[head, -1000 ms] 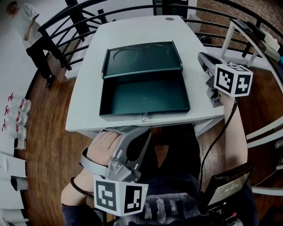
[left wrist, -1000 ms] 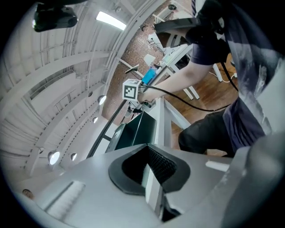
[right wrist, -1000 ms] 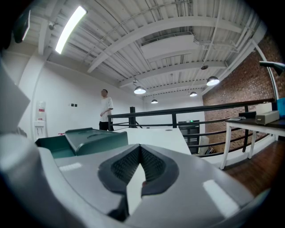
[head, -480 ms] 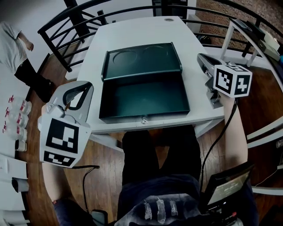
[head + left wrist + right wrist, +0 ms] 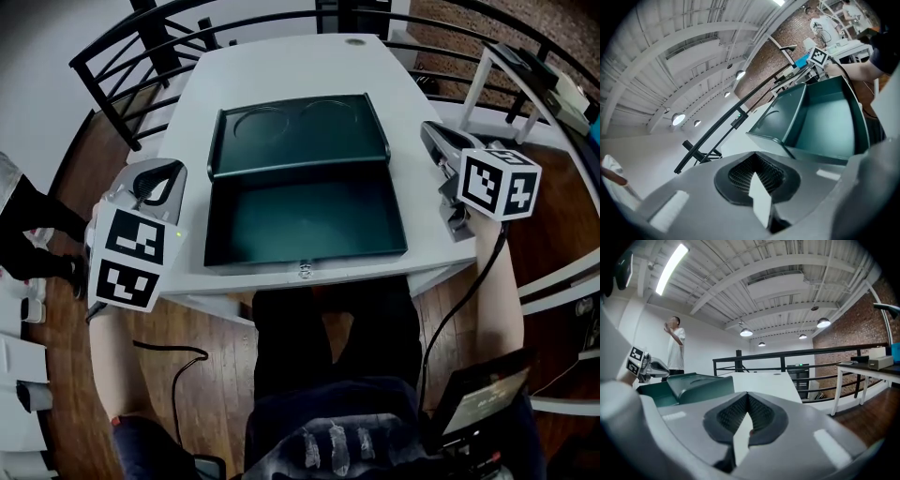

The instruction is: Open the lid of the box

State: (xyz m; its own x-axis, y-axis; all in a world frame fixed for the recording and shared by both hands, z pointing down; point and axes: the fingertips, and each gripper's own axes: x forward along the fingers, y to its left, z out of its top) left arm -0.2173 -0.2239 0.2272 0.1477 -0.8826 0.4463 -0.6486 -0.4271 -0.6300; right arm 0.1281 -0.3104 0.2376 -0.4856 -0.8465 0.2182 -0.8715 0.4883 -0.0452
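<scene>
Head view shows the box open; own views show left gripper and right gripper jaws clenched, empty.

Bright overhead lighting, fisheye-warped edges

The open box with its lid laid back fills the middle of the table, leaving narrow bare strips at both sides and a wider bare stretch beyond the lid. The left gripper and right gripper stand at those side strips, and a black railing rings the far edge.
</scene>
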